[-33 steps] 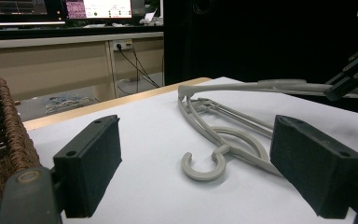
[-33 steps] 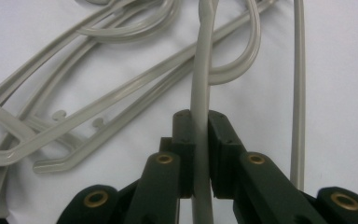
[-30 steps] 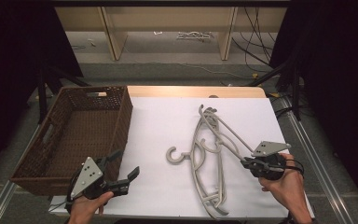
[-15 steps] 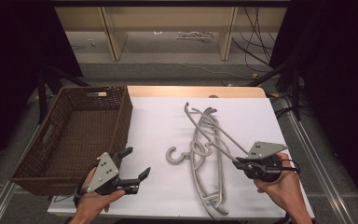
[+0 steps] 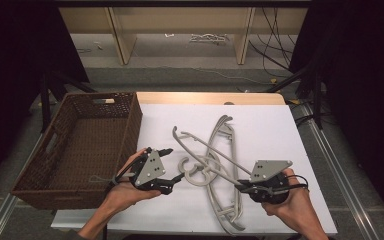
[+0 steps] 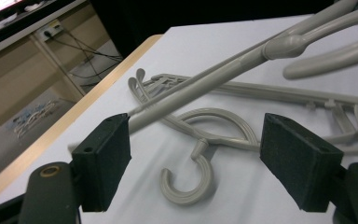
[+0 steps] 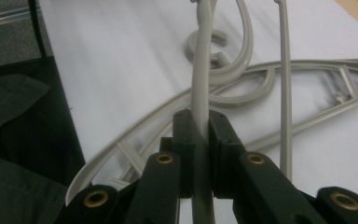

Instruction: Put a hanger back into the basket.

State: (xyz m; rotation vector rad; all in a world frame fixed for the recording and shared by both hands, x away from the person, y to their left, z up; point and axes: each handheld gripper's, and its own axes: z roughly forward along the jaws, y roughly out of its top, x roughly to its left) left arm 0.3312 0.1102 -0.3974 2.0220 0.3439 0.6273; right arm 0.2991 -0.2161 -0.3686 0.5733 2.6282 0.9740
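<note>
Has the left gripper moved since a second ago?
Yes. The left gripper has moved forward and rightward, away from the table's near edge, alongside the wicker basket, toward the hangers.

High view looks down on the table (image 5: 280, 125) from its near edge; both gripper views sit close, low — sharing the grey hangers (image 5: 215, 165).

Lab recording bay, black curtains (image 5: 10, 45), loose cables (image 5: 275, 30), bare shelving (image 5: 180, 20)
</note>
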